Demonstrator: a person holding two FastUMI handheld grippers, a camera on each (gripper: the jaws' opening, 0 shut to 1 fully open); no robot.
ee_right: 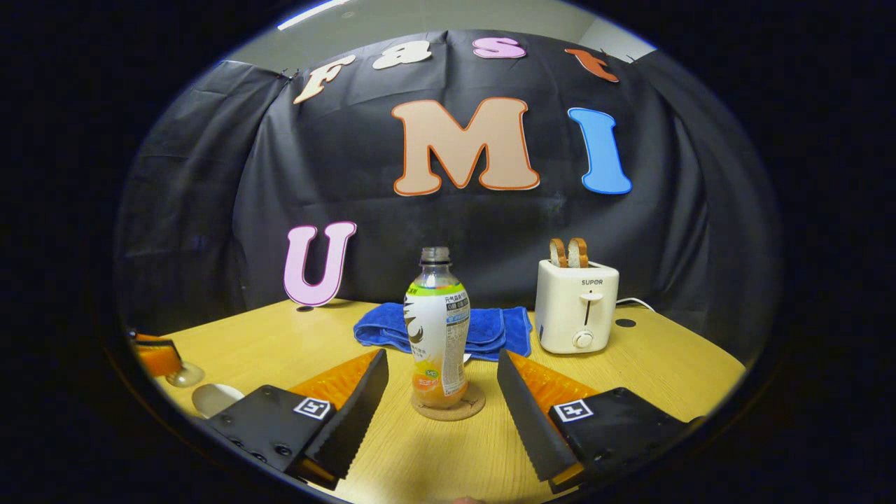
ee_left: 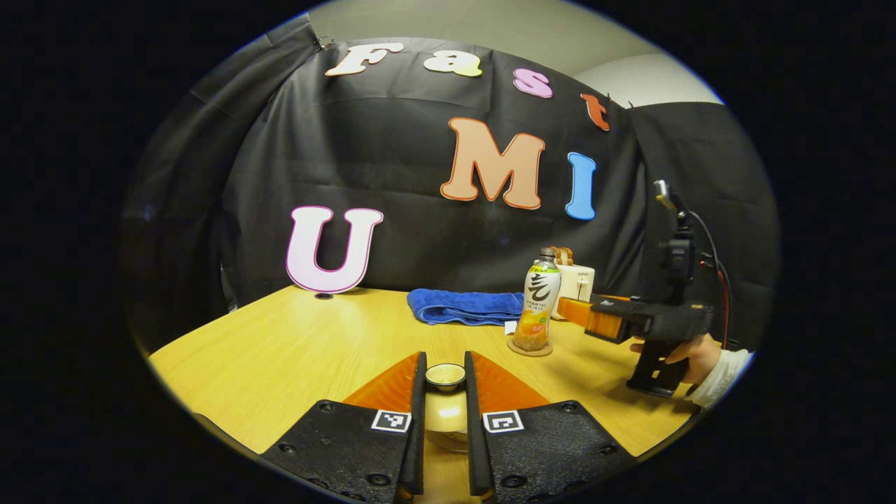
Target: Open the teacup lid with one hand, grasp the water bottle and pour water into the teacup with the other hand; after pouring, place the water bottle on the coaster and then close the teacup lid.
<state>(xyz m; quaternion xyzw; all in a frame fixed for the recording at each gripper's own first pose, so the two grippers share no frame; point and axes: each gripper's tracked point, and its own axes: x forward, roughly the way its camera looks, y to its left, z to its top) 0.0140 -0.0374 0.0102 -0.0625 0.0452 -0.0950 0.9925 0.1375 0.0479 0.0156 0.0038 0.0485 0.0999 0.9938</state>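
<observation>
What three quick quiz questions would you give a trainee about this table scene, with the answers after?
1. True or false: the right gripper is shut on the clear plastic drink bottle.
2. The bottle stands on: A) a blue towel, B) a round cork coaster, C) a white toaster.
3. What is the left gripper shut on?
Key: 1 false, it is open, a finger on either side; 2 B; 3 the knob of the pale round teacup lid.
</observation>
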